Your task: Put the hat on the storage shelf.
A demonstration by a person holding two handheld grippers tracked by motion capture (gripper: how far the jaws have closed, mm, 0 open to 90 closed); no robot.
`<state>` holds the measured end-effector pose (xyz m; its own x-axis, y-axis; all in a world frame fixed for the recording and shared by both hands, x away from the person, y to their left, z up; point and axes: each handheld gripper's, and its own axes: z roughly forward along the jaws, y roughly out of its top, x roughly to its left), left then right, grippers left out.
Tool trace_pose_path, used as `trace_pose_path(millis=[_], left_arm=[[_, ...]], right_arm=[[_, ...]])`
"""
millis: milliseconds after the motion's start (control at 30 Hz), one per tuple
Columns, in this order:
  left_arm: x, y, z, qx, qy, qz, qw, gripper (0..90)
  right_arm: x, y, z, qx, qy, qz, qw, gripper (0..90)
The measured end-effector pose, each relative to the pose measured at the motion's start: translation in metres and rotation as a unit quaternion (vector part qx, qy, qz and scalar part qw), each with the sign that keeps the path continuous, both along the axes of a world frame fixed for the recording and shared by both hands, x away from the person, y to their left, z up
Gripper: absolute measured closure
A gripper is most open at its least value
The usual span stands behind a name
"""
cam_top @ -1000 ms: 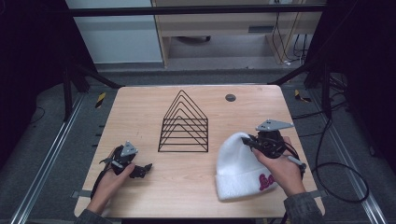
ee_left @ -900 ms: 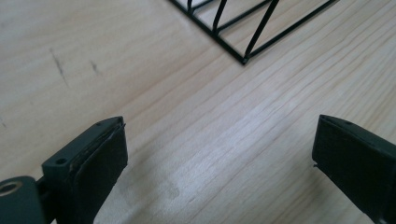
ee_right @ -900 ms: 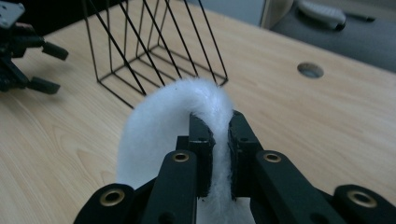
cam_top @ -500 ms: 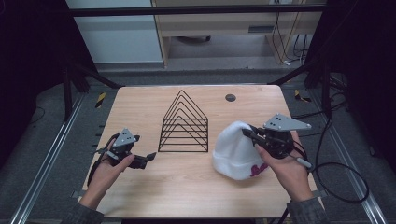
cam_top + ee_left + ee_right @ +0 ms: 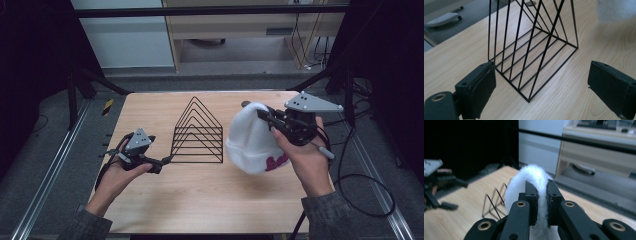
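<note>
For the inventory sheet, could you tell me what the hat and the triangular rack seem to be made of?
The white hat looks like soft fuzzy knit: its surface is fluffy and bunches between the right gripper's jaws. The rack looks like thin black-coated metal wire: slim, straight, rigid rods.

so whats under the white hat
The hat hangs lifted from the right gripper, with bare table and its shadow below. The table patch directly behind it is hidden, as is the hat's inside.

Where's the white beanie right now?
The white beanie is pinched in the right gripper and held above the table's right half, just right of the black wire rack in the high view.
</note>
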<state>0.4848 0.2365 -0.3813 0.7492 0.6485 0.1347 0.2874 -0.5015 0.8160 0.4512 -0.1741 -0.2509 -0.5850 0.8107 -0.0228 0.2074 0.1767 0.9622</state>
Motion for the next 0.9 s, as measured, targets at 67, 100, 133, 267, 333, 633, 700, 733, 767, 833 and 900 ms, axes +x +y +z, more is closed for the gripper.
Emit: trace_pose_path(millis=[67,100,133,267,333,633,700,733,767,833,900], left_arm=[[-0.002,-0.001,0.006,0.001,-0.005,-0.002,1.0,8.1],[-0.004,-0.003,0.014,-0.01,-0.009,-0.002,0.9999,8.4],[-0.004,-0.003,0.014,-0.01,-0.009,-0.002,0.9999,8.9],[-0.009,-0.012,0.035,-0.012,-0.016,-0.017,0.9997,16.1],[-0.011,-0.02,0.045,-0.016,-0.014,-0.028,0.9994,17.0],[0.009,-0.035,0.055,-0.006,-0.017,-0.042,0.999,16.3],[0.012,-0.035,0.058,-0.009,-0.016,-0.04,0.999,15.8],[0.012,-0.036,0.06,-0.011,-0.017,-0.04,0.999,15.6],[0.012,-0.037,0.062,-0.013,-0.018,-0.042,0.9989,15.3],[0.011,-0.038,0.065,-0.017,-0.017,-0.044,0.9987,15.0],[0.011,-0.041,0.073,-0.023,-0.021,-0.05,0.9983,15.0]], right_arm=[[0.0,0.004,0.01,-0.004,-0.013,0.001,0.9999,83.1],[0.0,0.009,0.02,-0.007,-0.023,0.003,0.9997,83.0],[0.0,0.009,0.02,-0.007,-0.023,0.003,0.9997,83.0],[0.003,0.022,0.036,-0.012,-0.039,0.006,0.9992,83.0],[0.007,0.029,0.043,-0.012,-0.045,0.01,0.9988,83.0],[0.023,0.052,0.056,-0.015,-0.055,0.022,0.9981,82.9],[0.024,0.057,0.062,-0.013,-0.059,0.022,0.9979,82.9],[0.025,0.058,0.064,-0.011,-0.06,0.021,0.9979,82.9],[0.026,0.059,0.066,-0.012,-0.064,0.021,0.9977,82.9],[0.026,0.06,0.068,-0.01,-0.065,0.02,0.9976,82.9],[0.03,0.065,0.073,-0.014,-0.072,0.017,0.9972,82.9]])
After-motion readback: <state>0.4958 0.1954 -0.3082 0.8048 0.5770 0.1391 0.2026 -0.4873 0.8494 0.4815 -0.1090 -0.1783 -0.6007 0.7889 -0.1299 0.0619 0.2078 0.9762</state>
